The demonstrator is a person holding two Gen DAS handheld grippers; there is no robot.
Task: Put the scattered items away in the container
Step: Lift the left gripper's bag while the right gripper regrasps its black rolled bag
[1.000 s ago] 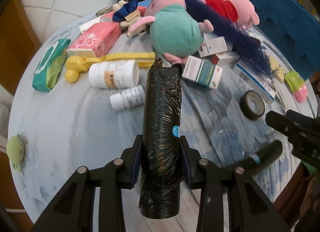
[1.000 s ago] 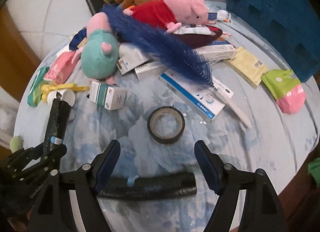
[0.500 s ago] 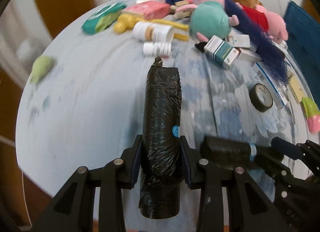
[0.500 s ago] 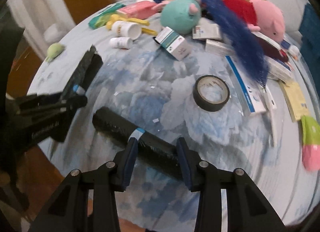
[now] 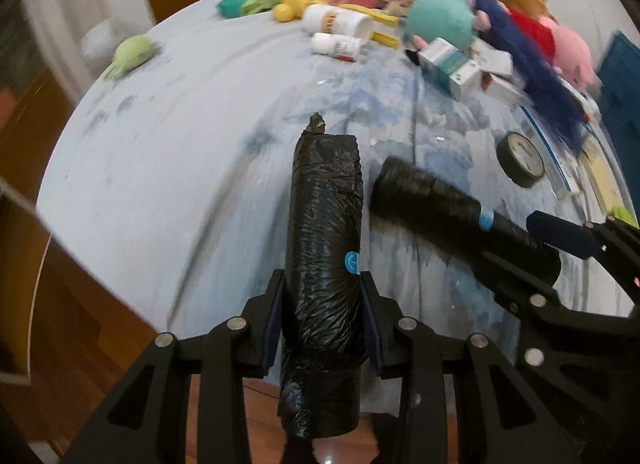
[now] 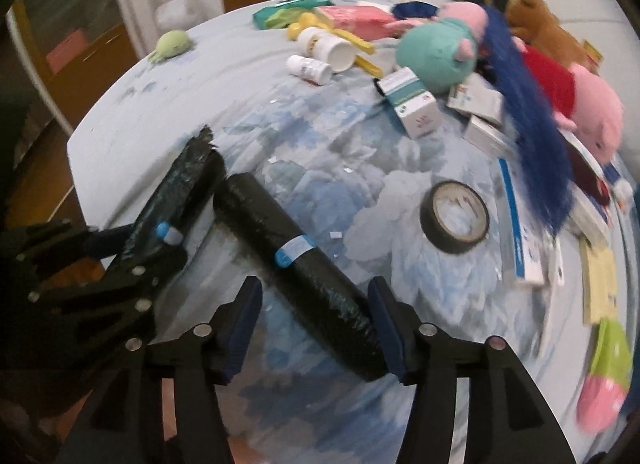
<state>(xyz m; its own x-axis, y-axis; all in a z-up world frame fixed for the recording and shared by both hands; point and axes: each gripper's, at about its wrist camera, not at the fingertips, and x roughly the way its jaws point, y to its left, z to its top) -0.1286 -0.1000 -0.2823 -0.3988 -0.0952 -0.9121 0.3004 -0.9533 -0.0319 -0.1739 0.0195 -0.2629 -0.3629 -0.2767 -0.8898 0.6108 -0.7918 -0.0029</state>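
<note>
My left gripper is shut on a black roll of bin bags, held lengthwise and pointing out over the pale blue table. A second black roll with a blue label lies slanted between the fingers of my right gripper. That gripper is open: the right pad touches the roll's near end, the left pad stands clear of it. The two rolls' far ends nearly meet. In the left wrist view the second roll sits just to the right. The blue crate shows at the far right edge.
A black tape ring lies right of the rolls. Beyond it are medicine boxes, white bottles, a blue feather duster and plush toys. A green toy sits at the far left edge. The table's near edge is just under both grippers.
My right gripper closed on the second roll, swung it up beside the left roll, and its jaws have now widened. The left gripper kept its roll and turned leftwards.
</note>
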